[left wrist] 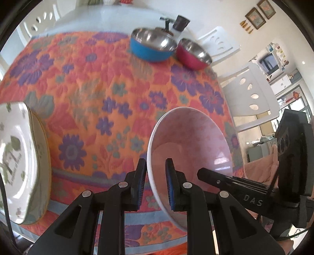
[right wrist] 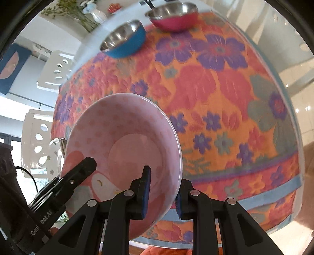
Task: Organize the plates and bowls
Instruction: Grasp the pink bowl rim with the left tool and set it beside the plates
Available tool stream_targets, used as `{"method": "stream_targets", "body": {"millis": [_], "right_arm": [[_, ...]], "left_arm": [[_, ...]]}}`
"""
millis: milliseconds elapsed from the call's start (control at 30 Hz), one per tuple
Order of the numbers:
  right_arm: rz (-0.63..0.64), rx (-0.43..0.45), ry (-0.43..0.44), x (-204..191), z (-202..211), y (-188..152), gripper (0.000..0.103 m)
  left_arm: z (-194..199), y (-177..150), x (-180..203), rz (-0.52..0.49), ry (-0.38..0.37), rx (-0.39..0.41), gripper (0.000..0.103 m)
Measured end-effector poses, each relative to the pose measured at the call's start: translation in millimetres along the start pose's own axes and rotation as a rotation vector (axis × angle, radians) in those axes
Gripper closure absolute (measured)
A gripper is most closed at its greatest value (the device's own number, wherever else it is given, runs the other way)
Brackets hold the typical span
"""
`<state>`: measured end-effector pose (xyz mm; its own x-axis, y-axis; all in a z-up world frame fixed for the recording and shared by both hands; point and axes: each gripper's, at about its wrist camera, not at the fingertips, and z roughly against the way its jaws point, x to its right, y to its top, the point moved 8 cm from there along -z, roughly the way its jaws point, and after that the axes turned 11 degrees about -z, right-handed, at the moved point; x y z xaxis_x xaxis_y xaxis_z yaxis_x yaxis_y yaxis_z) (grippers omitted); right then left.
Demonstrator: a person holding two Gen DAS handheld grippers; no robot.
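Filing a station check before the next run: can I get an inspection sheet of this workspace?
Surface: floral cloth covers the near part of a white table.
Job's things: pink bowl held tilted above the cloth; blue bowl and red bowl side by side at the far edge; floral plates stacked at left.
Clutter: dark grinder behind the bowls; vase.
Grippers: left gripper and right gripper each shut on the pink bowl's rim, at opposite sides.
Cables: thin black cable beside the left gripper.
Surroundings: white chairs, framed pictures.
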<state>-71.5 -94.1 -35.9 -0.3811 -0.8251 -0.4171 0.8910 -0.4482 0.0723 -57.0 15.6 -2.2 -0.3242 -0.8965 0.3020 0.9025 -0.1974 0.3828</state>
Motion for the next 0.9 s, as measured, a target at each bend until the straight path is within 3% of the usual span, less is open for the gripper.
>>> {"method": "stream_targets", "body": {"millis": [167, 267, 467, 600, 800, 900], "right_arm": [[-0.028, -0.013, 0.001, 9.6, -5.1, -5.3, 0.081], [-0.039, -0.015, -0.008, 12.4, -2.0, -8.3, 0.081], [-0.061, 0.025, 0.004, 16.8, 12.3, -5.2, 0.082], [-0.076, 0.088, 0.003, 22.0, 40.2, 3.5, 0.081], [-0.027, 0.259, 0.054, -6.2, 116.0, 22.3, 0.079], [0.04, 0.361, 0.074, -29.6, 155.0, 33.4, 0.057]], "left_arm": [[-10.8, -12.8, -1.3, 0.015, -0.037, -0.04, 0.087], [-14.9, -20.6, 4.8, -0.011, -0.045, -0.073, 0.08], [3.9, -17.5, -1.6, -0.033, -0.005, -0.031, 0.078], [40.2, -5.6, -10.6, -0.024, 0.003, 0.045, 0.078], [120.3, 47.0, 3.9, -0.102, 0.015, 0.259, 0.074], [145.5, 73.5, 11.2, -0.145, 0.021, 0.323, 0.071]]}}
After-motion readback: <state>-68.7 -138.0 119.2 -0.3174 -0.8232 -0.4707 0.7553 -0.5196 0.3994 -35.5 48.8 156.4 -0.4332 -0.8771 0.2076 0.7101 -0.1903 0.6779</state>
